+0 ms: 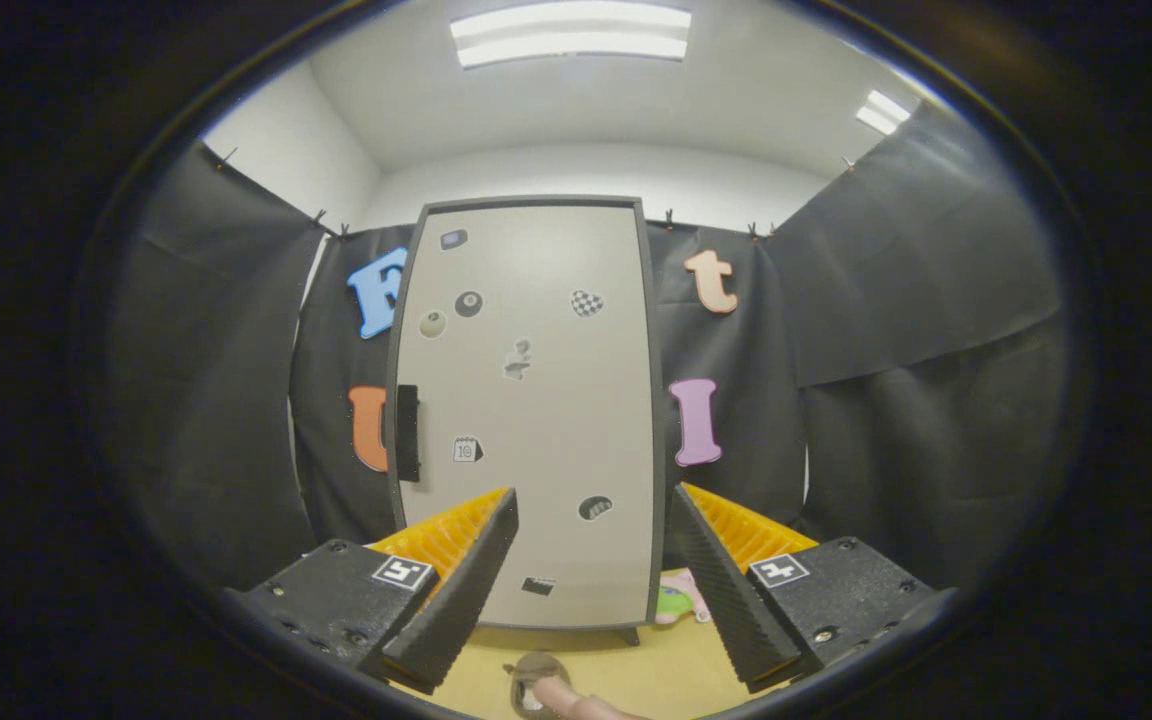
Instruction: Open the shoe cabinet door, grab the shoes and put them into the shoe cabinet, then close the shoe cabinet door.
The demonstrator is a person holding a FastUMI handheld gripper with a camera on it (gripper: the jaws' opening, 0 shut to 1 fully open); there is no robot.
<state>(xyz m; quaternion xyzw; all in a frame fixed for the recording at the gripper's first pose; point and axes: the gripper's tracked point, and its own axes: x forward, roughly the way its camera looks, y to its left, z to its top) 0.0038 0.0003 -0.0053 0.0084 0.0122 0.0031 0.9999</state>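
One shoe cabinet [526, 410], door shut; hand-held gripper [596, 520] spread wide, empty, fingers facing it.

Shoe [540, 684] below tool [591, 560] cut off; green-pink object [681, 602] half hidden behind cabinet [526, 400].

Beige door [556, 400] in dark grey frame, black handle [408, 432], small black-and-white stickers [586, 302], black ribbed gripper [596, 575] fingers with orange backs, tan floor [656, 670], green-pink shoe [681, 600]
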